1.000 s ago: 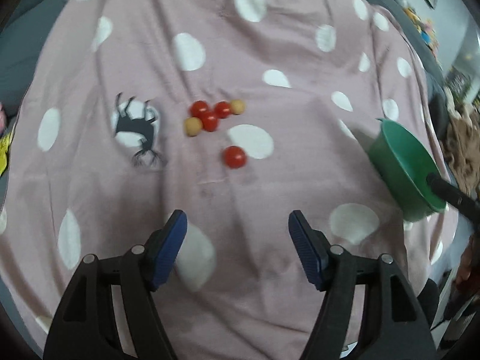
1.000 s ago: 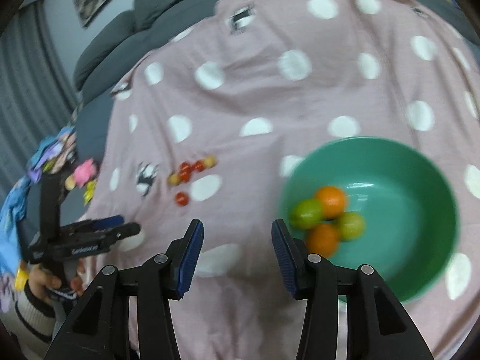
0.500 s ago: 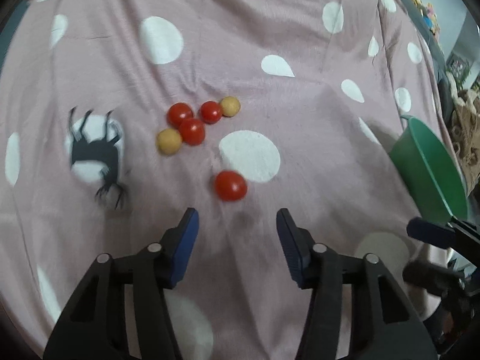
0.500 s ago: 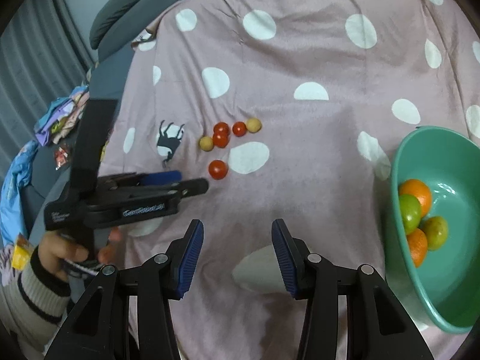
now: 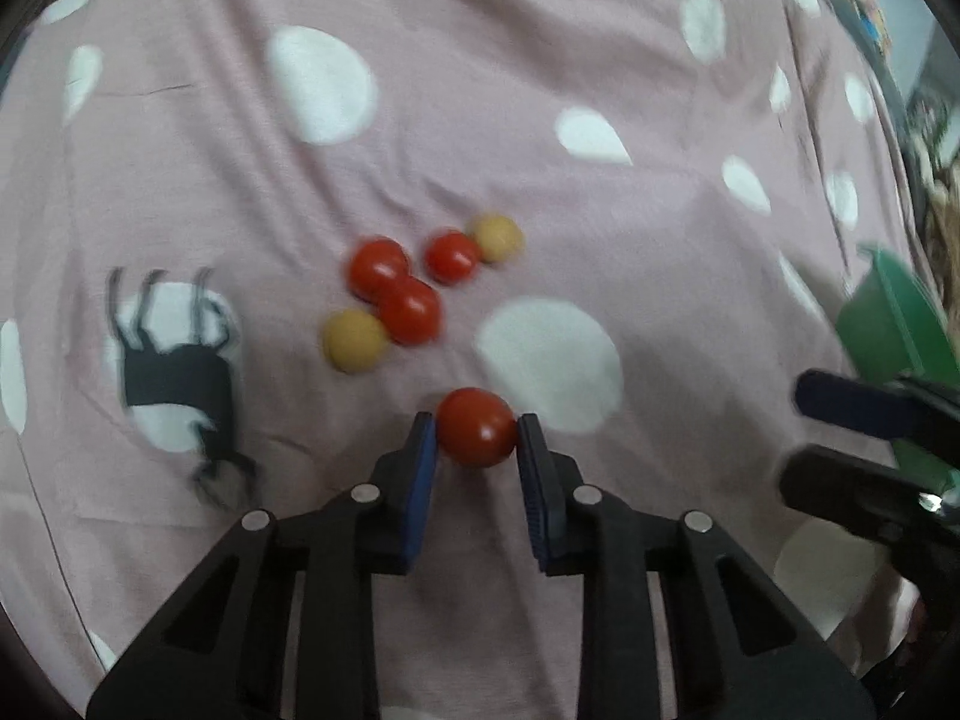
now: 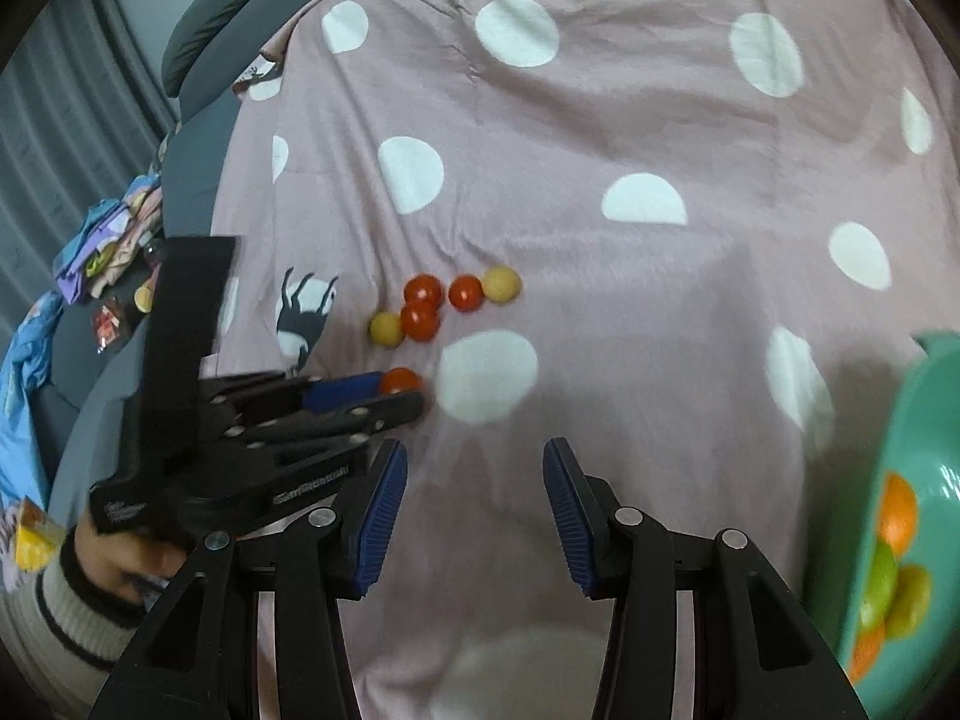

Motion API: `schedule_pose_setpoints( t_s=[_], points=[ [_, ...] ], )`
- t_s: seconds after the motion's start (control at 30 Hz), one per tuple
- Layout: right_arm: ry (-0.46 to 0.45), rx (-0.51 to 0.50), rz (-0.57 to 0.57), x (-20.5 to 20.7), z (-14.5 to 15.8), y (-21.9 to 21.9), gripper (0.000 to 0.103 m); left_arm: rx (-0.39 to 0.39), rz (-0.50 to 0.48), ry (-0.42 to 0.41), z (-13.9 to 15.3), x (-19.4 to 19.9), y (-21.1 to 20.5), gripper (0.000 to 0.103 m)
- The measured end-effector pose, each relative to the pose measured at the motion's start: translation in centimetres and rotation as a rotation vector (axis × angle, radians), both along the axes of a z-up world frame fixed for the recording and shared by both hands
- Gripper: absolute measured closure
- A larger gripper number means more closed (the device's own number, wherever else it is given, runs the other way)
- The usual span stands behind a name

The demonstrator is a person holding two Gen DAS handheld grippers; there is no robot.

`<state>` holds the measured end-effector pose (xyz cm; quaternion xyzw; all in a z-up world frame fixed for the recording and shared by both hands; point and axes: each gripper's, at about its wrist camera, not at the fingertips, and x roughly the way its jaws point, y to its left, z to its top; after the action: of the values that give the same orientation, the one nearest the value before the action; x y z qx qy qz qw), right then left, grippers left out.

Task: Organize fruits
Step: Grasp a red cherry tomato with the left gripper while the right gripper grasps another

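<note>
A single red tomato [image 5: 477, 427] lies on the pink dotted blanket, and my left gripper [image 5: 474, 420] is shut on it, both blue pads pressing its sides. From the right wrist view the same left gripper [image 6: 403, 394] and tomato [image 6: 401, 380] show from the side. Just beyond sits a cluster of three red tomatoes [image 5: 411, 311] and two yellow ones [image 5: 355, 341]. My right gripper [image 6: 474, 468] hangs open over bare blanket with nothing between its fingers. The green bowl [image 6: 936, 420] at the right holds oranges [image 6: 897, 516] and green fruits [image 6: 879, 585].
A black deer print [image 5: 180, 378] marks the blanket left of the tomatoes. Grey cushions [image 6: 240, 18] lie past the blanket's far left edge, with colourful clutter [image 6: 108, 240] beside them. A hand in a striped sleeve [image 6: 66, 594] holds the left gripper.
My left gripper moved forward and down onto the lone red tomato and its jaws closed on it. The right gripper swung left, so the bowl slid to the right edge of its view.
</note>
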<state>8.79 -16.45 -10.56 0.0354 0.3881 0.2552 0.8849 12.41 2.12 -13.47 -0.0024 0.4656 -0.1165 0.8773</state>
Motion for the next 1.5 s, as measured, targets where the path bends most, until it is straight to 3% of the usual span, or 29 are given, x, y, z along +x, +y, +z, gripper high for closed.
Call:
schedule_pose_setpoints(
  t_s=[0.2,0.43,0.83,1.03,1.5],
  points=[
    [0.029,-0.015,0.056,4.8,-0.7,3.3,0.055,-0.038,0.092,-0.089,2.9,0.1,4.6,0.077],
    [0.050,-0.088,0.143,8.9,-2.0,8.8,0.055,-0.057,0.115,-0.082,2.7,0.2,6.5,0.076],
    [0.050,-0.174,0.156,10.7,-3.1,11.7,0.074,-0.095,0.124,-0.066,2.2,0.2,6.9,0.076],
    [0.050,-0.152,0.142,9.3,-2.0,10.7,0.075,-0.094,0.117,-0.079,2.8,-1.1,6.7,0.076],
    [-0.005,-0.040,0.110,-0.1,1.8,4.3,0.075,-0.060,0.058,-0.085,4.3,-6.7,2.8,0.076]
  ],
)
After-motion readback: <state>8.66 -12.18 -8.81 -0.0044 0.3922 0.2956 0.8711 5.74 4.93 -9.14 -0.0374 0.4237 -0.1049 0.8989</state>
